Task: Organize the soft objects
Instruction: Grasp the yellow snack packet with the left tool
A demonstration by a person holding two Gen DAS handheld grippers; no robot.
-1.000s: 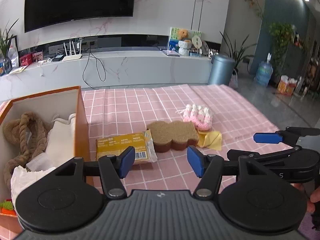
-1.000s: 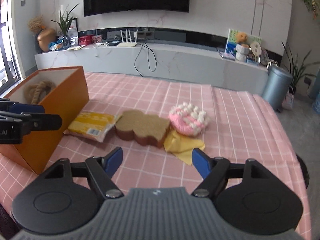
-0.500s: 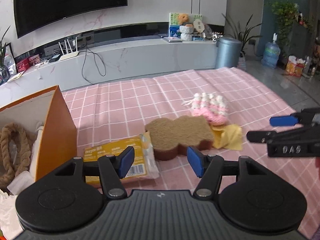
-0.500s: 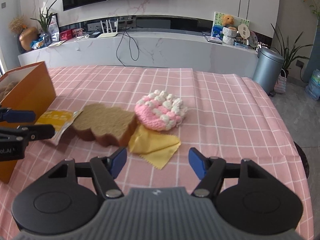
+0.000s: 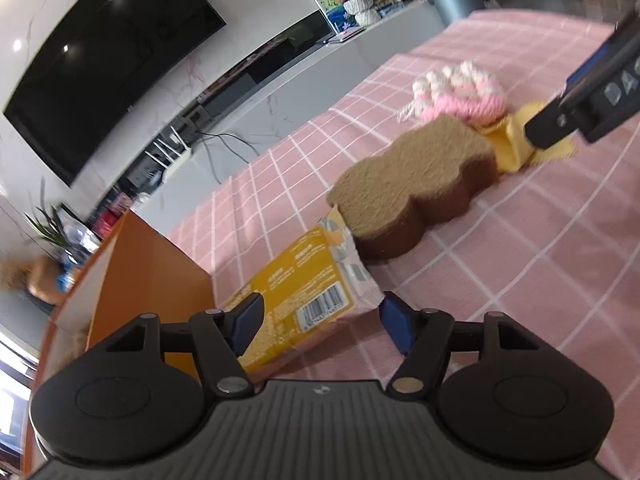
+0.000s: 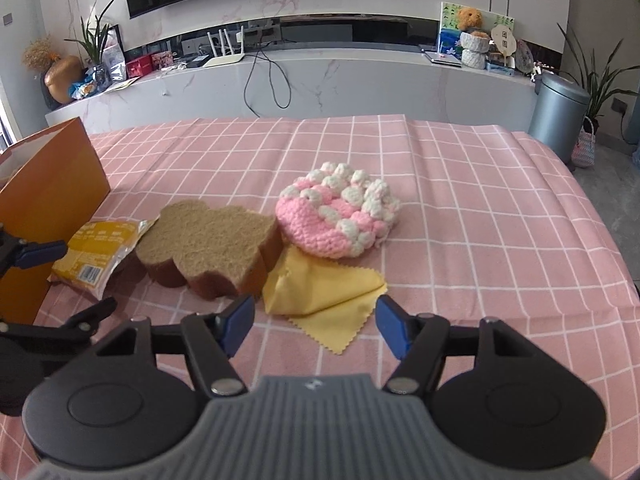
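Left wrist view: left gripper (image 5: 320, 322) is tilted over the yellow tissue pack (image 5: 298, 294), jaws spread and just been opening wider, the pack's near end between the pads but not pressed. Orange box (image 5: 148, 276) sits at 9 o'clock of the pack, touching or just beside it. Brown bread-shaped sponge (image 5: 412, 196) at 1 o'clock overlaps the pack's far end; pink-and-white crochet piece (image 5: 460, 92) and yellow cloth (image 5: 516, 148) lie beyond it. Right gripper's finger shows at 2 o'clock with letters "DAS". Pack has a barcode; its print is too blurred to read.

Right wrist view: right gripper (image 6: 312, 328) hovers over the yellow cloth's near corner, jaws apart with nothing pinched, after narrowing a little. Sponge at 11 o'clock, crochet piece at 12, all on the pink checked tablecloth (image 6: 500, 240).

Step, as I judge it: approach to pick. Next: close on the pack, lift, carry into the box; the right one needs to drop lower to pinch the thin cloth.
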